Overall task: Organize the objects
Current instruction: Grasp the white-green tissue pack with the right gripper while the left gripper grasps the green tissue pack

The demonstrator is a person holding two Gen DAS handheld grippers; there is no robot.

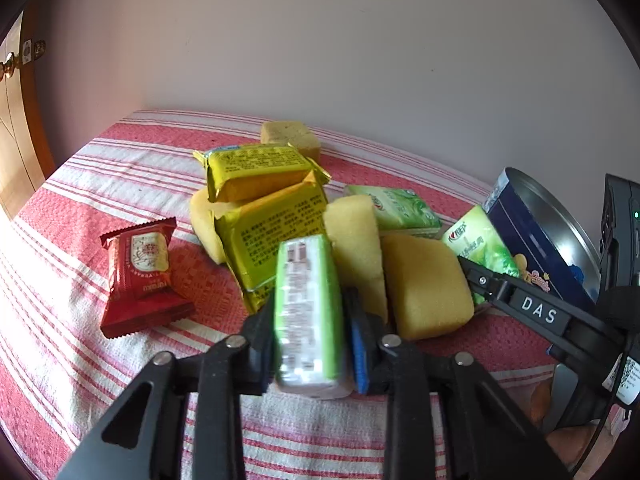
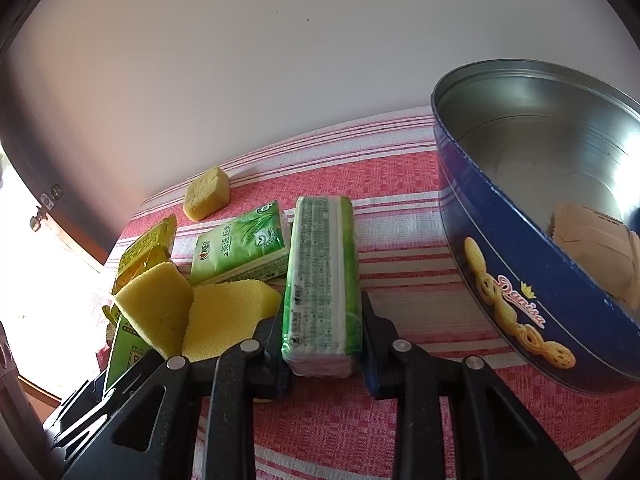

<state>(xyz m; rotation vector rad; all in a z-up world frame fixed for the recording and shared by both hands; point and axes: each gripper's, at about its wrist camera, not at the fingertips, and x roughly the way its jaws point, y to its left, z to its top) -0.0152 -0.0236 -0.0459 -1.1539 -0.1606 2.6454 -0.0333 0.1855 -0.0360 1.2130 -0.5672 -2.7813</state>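
Clamping a green tissue pack in my left gripper and another pack in my right gripper, near the blue tin; slick wrappers could perhaps slip when lifted.

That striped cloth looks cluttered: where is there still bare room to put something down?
Bare cloth lies left of the red packet, and between the tissue pack and blue tin. The yellow sponges and packets crowd the middle.
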